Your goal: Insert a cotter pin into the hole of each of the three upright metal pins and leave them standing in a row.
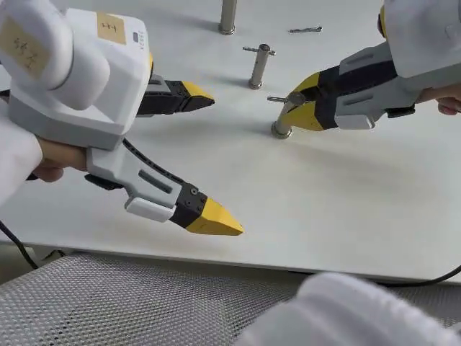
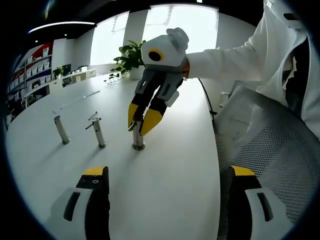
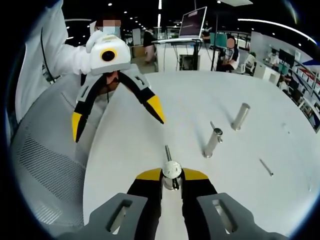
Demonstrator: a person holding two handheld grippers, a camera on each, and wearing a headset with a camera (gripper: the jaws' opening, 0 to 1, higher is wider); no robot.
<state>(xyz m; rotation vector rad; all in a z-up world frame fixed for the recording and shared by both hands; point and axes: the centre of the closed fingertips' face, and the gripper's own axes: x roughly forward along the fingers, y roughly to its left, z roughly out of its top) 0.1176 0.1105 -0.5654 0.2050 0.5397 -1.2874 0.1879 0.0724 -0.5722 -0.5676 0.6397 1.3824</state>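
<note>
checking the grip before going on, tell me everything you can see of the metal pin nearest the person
The near metal pin is a short silvery cylinder with a flared round base and a polished top. It stands on the white table, first of a row of three. The right hand-held gripper has its yellow jaws closed around its upper end, where a thin cotter pin sticks out sideways.
</note>
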